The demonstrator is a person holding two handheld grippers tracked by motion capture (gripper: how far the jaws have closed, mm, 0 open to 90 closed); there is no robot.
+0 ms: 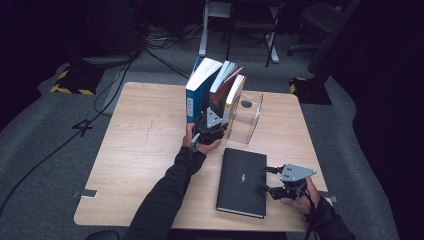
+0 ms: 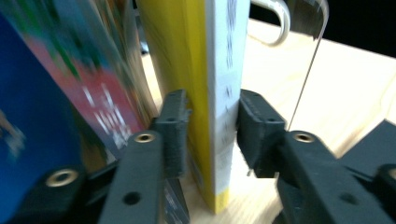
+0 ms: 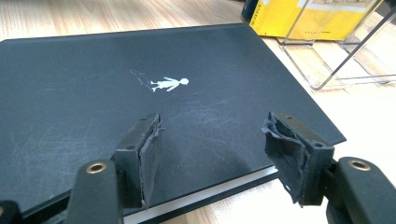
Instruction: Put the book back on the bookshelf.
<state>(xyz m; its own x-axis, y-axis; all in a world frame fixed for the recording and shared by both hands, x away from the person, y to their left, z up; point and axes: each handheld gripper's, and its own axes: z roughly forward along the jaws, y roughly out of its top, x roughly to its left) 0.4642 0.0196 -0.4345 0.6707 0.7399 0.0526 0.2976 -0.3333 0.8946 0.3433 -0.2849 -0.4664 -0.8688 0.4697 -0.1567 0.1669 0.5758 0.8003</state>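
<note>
- A clear acrylic book stand sits toward the far side of the pale wooden counter; its right-hand compartment is bare
- Several upright books lean against the stand's left side: a thick blue-spined book at the left, thinner colourful books in the middle, and a yellow-covered book with a white spine nearest the acrylic wall
- The left tool is at the near edge of these books; in the left gripper view its two black jaws straddle the yellow-covered book, the left pad against the yellow cover and the right pad against the white spine, so the tool appears to grip it
- The book stands with its lower corner on the counter, just beside the clear wall
- A large black hardcover book with a small white figure on its cover lies flat on the counter's near right side, well apart from the stand
- The right tool rests at this black book's right edge; its jaws stand apart with worn pads over the cover, holding nothing
</note>
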